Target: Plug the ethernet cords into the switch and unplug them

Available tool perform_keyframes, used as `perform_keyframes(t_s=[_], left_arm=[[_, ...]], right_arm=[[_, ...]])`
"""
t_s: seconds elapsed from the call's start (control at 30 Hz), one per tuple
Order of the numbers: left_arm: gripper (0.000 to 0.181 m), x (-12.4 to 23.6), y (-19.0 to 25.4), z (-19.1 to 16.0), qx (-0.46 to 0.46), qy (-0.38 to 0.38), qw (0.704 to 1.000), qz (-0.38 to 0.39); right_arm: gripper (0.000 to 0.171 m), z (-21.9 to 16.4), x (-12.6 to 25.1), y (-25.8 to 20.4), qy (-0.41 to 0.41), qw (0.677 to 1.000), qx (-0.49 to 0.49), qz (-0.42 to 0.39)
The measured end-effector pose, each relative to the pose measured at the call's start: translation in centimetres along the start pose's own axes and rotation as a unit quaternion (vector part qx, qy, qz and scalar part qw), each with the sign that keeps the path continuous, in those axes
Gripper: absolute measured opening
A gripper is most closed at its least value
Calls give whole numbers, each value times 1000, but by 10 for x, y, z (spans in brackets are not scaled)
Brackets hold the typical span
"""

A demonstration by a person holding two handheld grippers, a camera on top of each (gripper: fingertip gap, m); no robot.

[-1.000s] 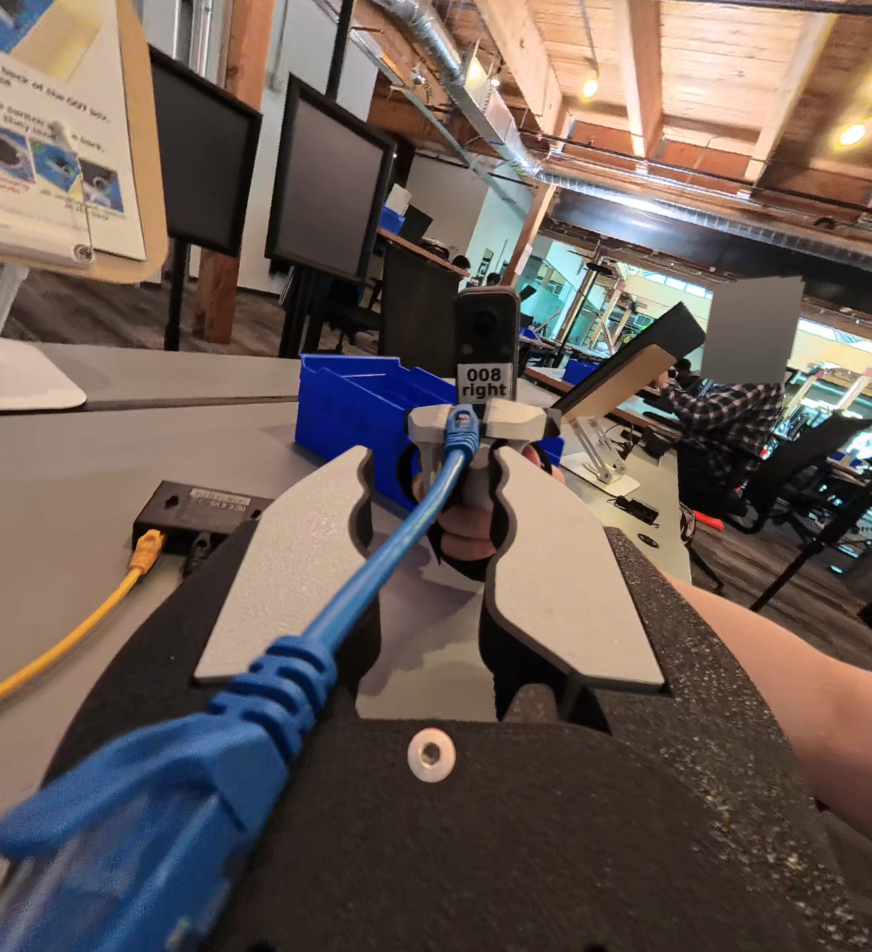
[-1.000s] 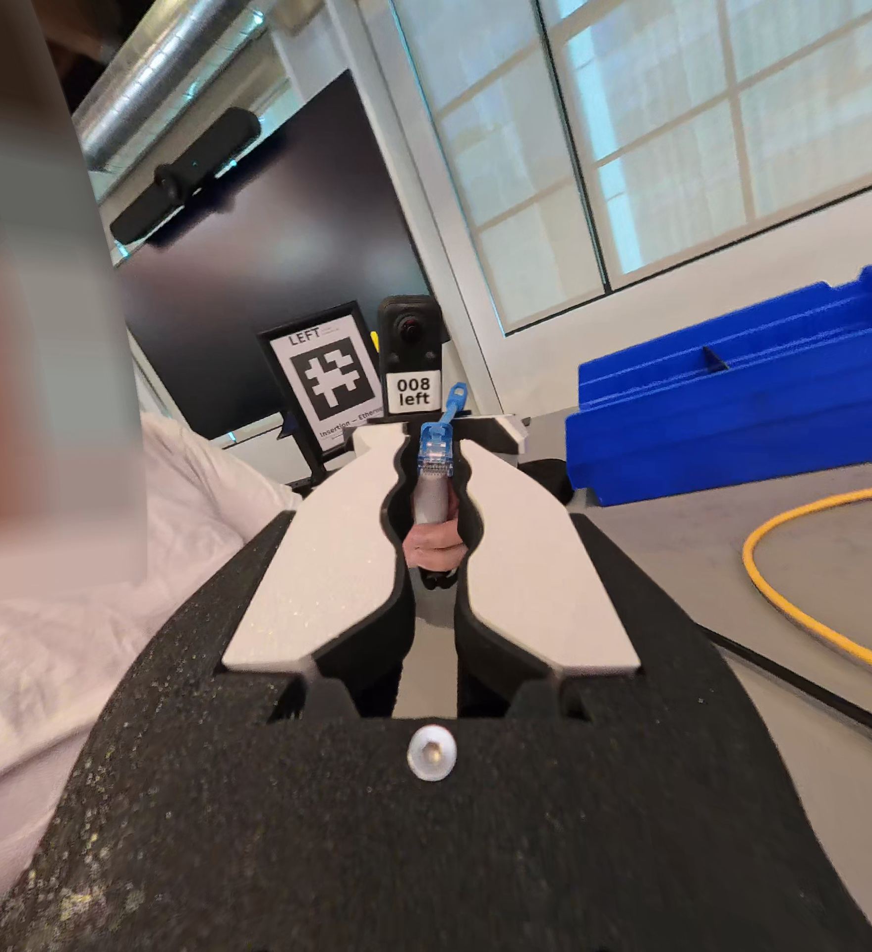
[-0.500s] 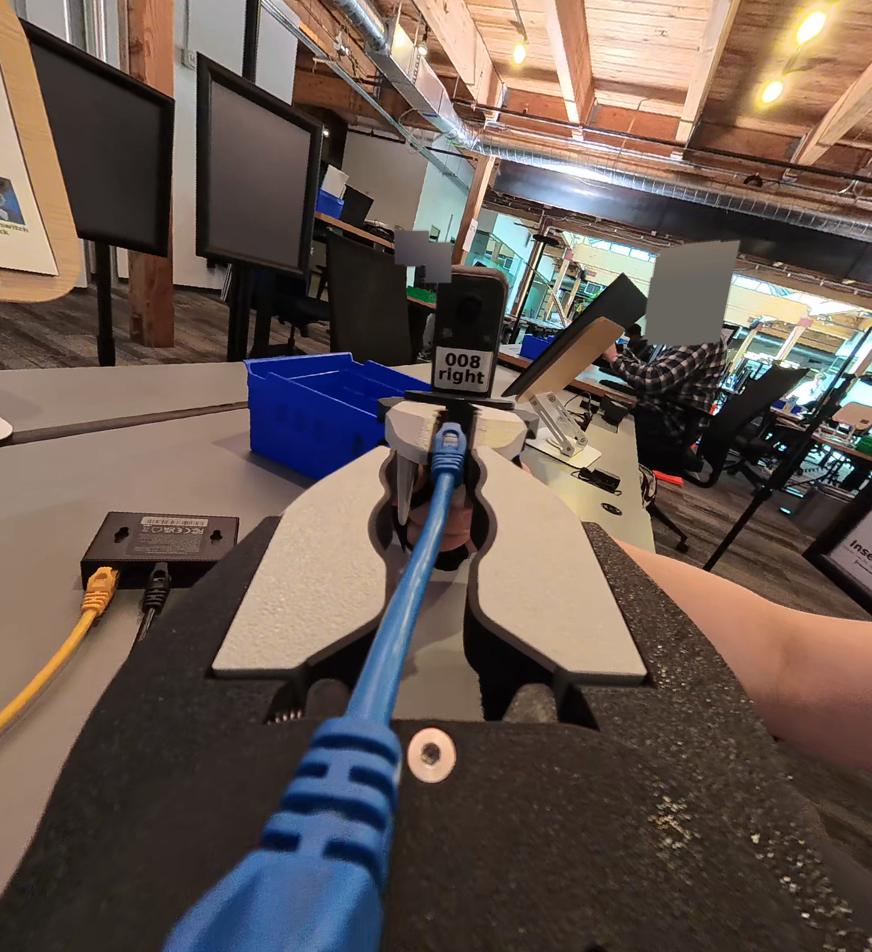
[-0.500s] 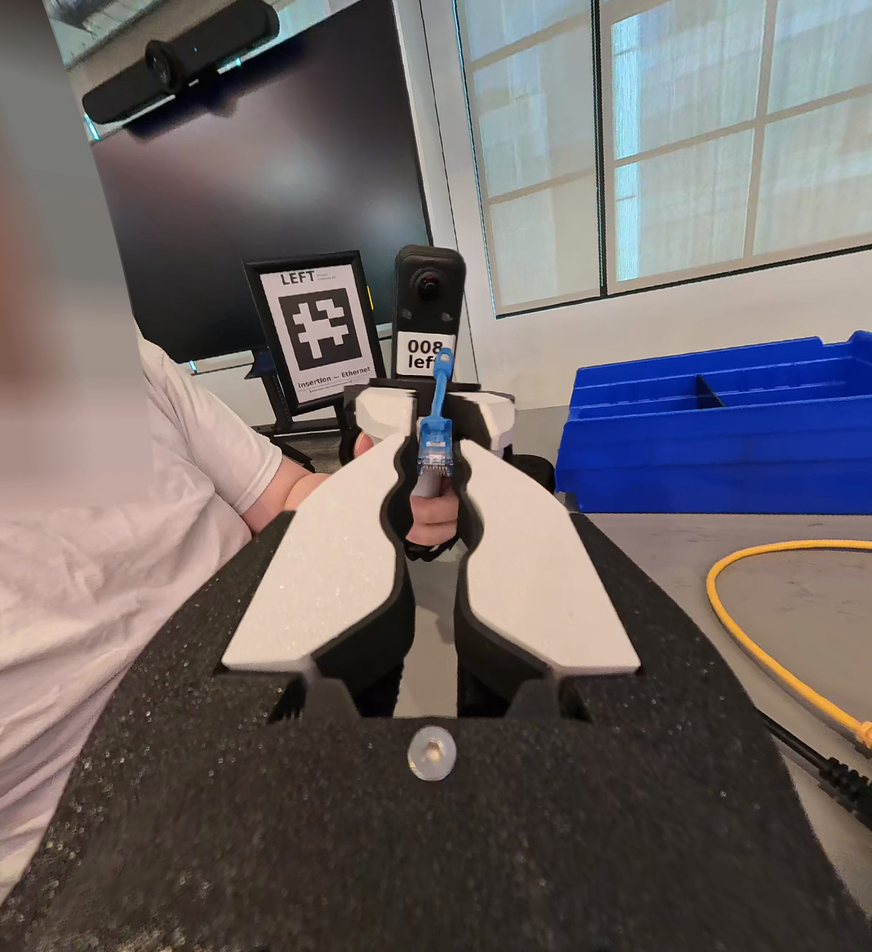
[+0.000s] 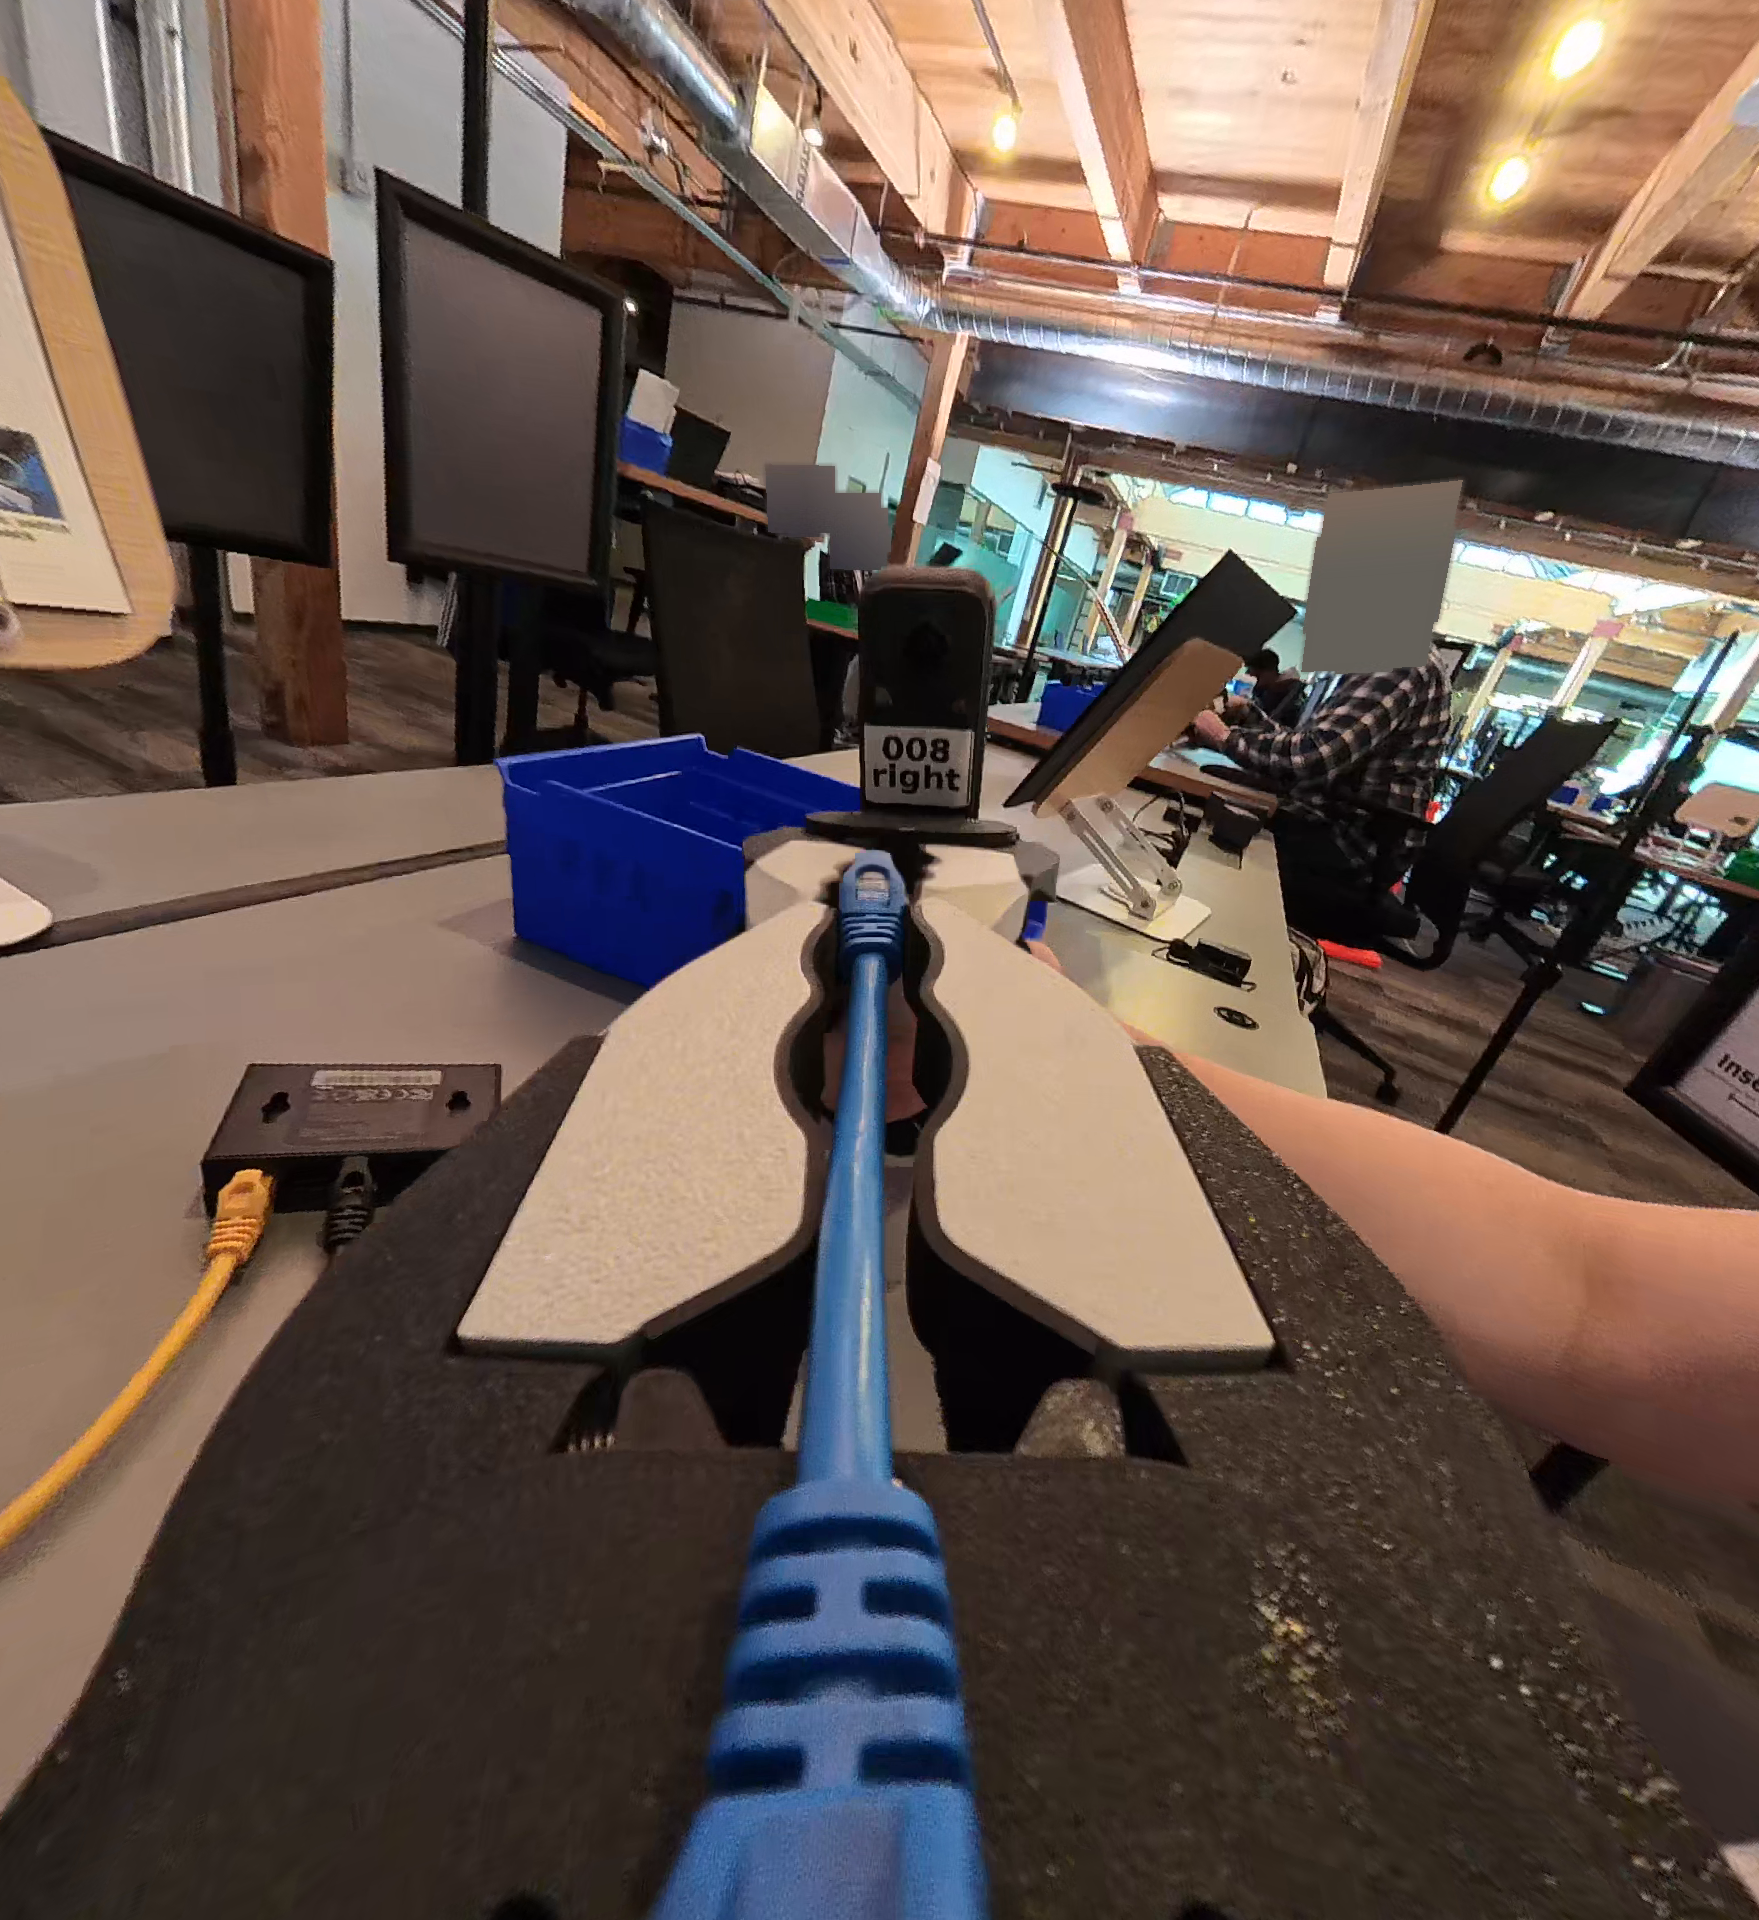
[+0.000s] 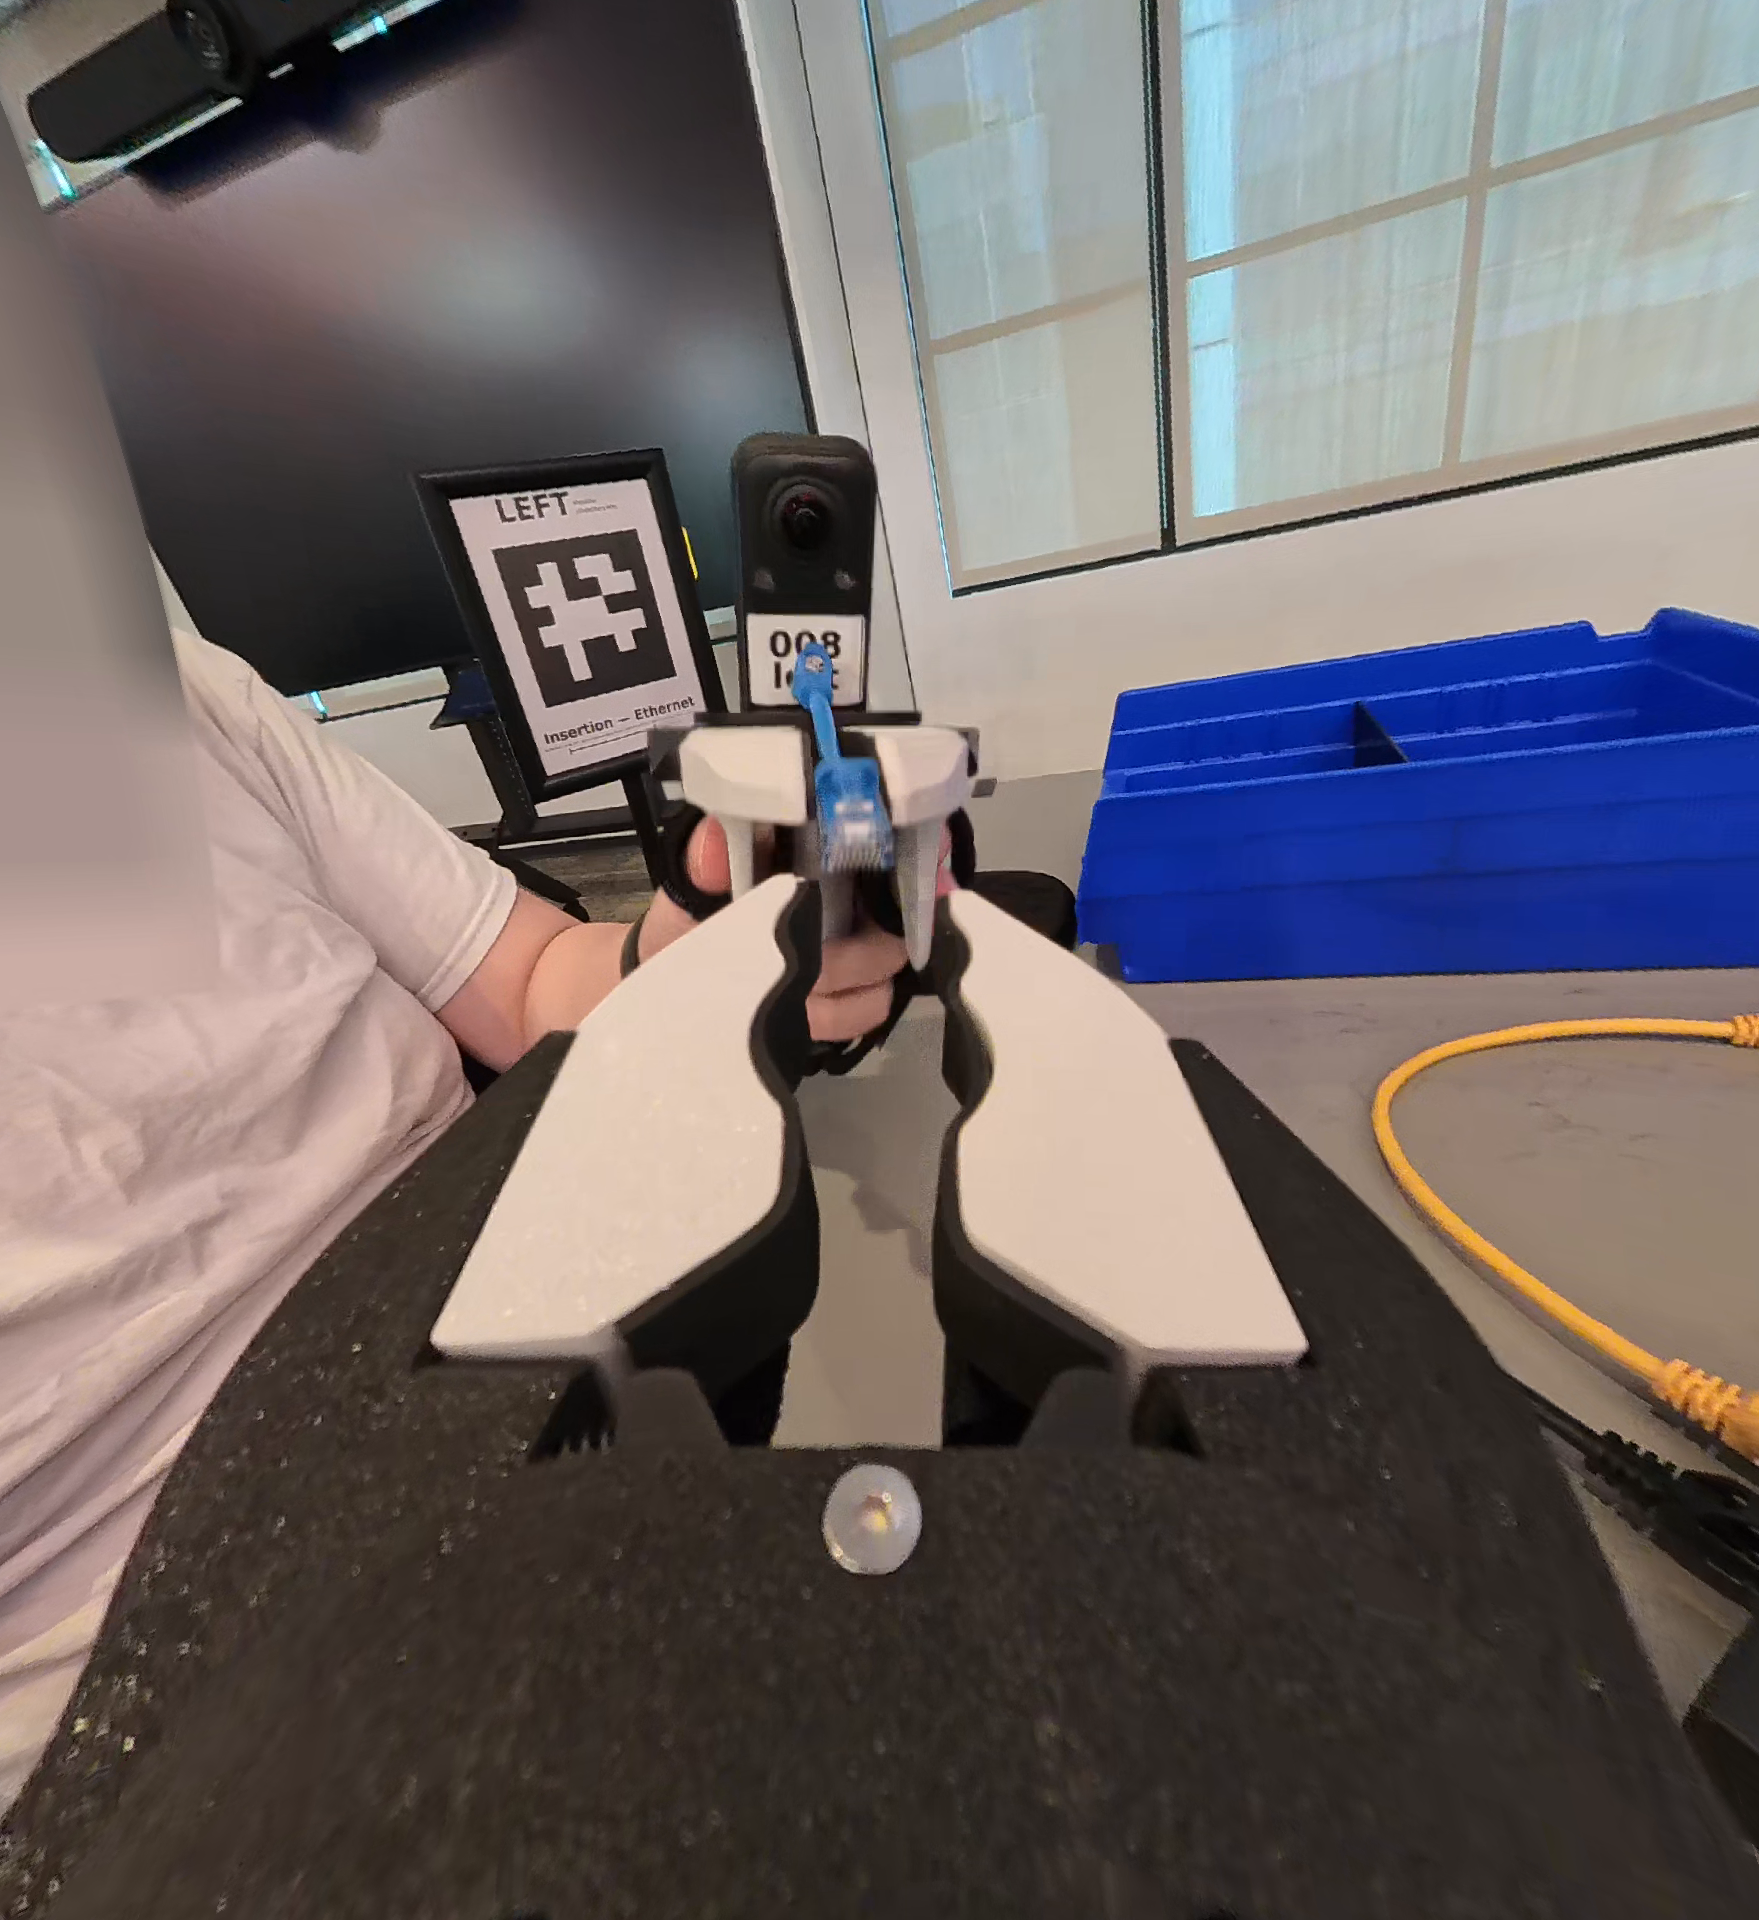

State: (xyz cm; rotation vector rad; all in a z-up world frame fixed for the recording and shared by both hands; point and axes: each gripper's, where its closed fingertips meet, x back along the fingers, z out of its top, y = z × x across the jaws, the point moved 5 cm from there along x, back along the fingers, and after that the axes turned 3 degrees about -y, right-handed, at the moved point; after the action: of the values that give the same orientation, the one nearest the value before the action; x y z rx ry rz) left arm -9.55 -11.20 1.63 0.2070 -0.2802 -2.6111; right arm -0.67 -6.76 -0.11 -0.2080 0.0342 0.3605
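Observation:
A blue ethernet cord [image 5: 854,1195] runs along my left gripper [image 5: 873,935], which is shut on it just behind its far plug. The other plug hangs blurred close to the camera. In the right wrist view that far plug [image 6: 849,821] sticks out of the left gripper [image 6: 833,831] toward me. My right gripper [image 6: 870,904] is open and empty, facing the plug a short way off. The black switch [image 5: 355,1107] lies on the grey table, left of the left gripper, with a yellow cord [image 5: 241,1216] and a black cord [image 5: 347,1210] plugged in.
A blue divided bin [image 5: 636,852] stands behind the switch and also shows in the right wrist view [image 6: 1477,790]. The yellow cord loops over the table [image 6: 1426,1195]. A framed sign [image 6: 584,613] stands beyond the person's arm. Monitors and a document stand are at the far left. Less than 4 cm separates the two grippers' tips.
The left gripper closed on the blue cord behind its plug. The right gripper, shut on that plug before, opened and let it go. Both views swung to bring the switch closer.

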Motion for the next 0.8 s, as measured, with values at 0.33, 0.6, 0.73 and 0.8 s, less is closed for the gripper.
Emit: perform_keyframes(t_s=[0.33,0.6,0.73,0.8], left_arm=[[11,16,-21,-1,-48,-9,996,75],[11,31,-45,6,-104,-9,977,186],[11,28,-43,2,-97,-7,979,180],[11,28,-42,0,-96,-7,980,176]], right_arm=[[27,-3,11,28,-30,987,10,-159],[67,-34,66,77,-188,826,30,-531],[82,-73,68,99,-257,801,-35,-539],[88,-83,70,110,-288,783,-44,-550]])
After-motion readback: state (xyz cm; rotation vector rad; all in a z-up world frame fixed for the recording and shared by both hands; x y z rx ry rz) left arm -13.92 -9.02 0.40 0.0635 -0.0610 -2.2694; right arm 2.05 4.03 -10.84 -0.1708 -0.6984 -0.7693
